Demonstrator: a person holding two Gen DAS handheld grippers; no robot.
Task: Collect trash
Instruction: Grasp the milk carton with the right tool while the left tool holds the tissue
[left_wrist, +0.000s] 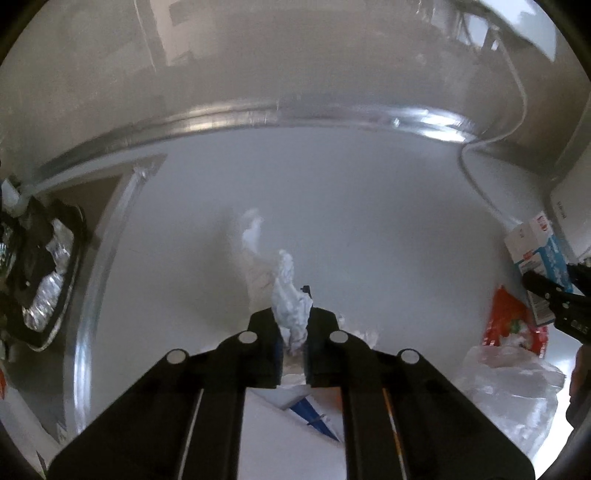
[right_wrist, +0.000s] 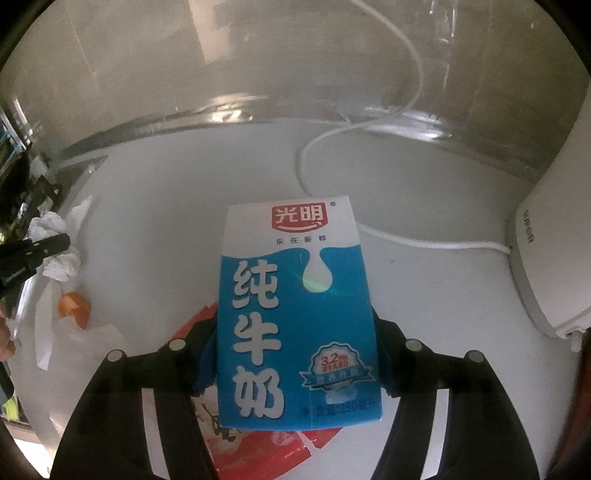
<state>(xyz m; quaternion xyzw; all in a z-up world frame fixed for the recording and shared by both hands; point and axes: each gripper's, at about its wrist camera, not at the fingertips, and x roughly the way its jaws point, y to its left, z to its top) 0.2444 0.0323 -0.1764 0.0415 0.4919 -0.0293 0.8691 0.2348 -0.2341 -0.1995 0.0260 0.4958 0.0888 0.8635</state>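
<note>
My left gripper (left_wrist: 291, 325) is shut on a crumpled white tissue (left_wrist: 290, 295) and holds it above the white counter (left_wrist: 369, 221). The tissue also shows in the right wrist view (right_wrist: 59, 243), with the left gripper's fingers (right_wrist: 40, 247) on it. My right gripper (right_wrist: 295, 347) is shut on a blue and white milk carton (right_wrist: 295, 314), held above a red wrapper (right_wrist: 258, 450). The carton also shows at the right edge of the left wrist view (left_wrist: 539, 258), above the red wrapper (left_wrist: 506, 317).
A black bin bag (left_wrist: 40, 266) with foil trash sits in an opening at the left. A clear plastic bag (left_wrist: 517, 387) lies at the right. An orange scrap (right_wrist: 74, 306) and white paper lie on the counter. A white appliance (right_wrist: 546, 258) with a cable (right_wrist: 332, 136) stands at the right.
</note>
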